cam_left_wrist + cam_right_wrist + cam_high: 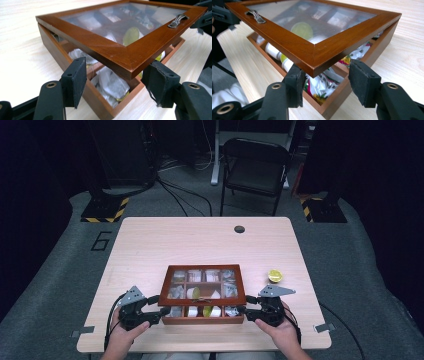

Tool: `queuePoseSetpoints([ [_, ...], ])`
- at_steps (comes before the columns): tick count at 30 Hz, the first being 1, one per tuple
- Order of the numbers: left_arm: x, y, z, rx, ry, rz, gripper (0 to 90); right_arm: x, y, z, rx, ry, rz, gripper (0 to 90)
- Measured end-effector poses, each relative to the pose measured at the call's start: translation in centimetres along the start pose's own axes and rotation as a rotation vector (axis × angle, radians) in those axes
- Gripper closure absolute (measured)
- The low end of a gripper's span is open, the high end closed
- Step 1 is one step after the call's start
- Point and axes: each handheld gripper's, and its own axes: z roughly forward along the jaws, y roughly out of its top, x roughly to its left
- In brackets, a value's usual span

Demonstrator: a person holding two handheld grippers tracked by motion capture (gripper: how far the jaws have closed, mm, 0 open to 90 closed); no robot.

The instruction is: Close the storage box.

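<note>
wooden tea box (202,312) sits at the near middle of the table (150,240), its glass lid (120,27) raised a little at the front, hinge side away from us. we have the left gripper (113,77) and right gripper (325,81) at the lid's two front corners, jaws part open astride each corner, pads not pressing. if one side slips or drops faster, the lid could twist or slam onto the tea bags (110,85). its long axis runs left to right, handle (177,20) towards us
</note>
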Motion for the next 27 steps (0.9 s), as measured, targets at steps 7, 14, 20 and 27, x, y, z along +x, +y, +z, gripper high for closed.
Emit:
queuePoseSetpoints([
  [7, 0.0, -0.9, 0.4, 0.034, 0.003, 0.011, 36.3, 0.2, -1.0, 0.4, 0.020, -0.012, -0.039, 47.1],
  [14, -0.1, -1.3, 0.6, 0.053, -0.005, 0.018, 36.2, 0.3, -1.5, 0.7, 0.037, -0.006, -0.038, 47.0],
  [20, -0.8, -1.4, 0.6, 0.059, 0.003, 0.038, 36.3, 0.4, -1.8, 0.9, 0.052, 0.003, -0.026, 47.0],
  [27, -0.8, -1.6, 0.8, 0.084, -0.017, 0.030, 36.5, 0.6, -2.0, 1.1, 0.071, -0.005, -0.033, 46.9],
])
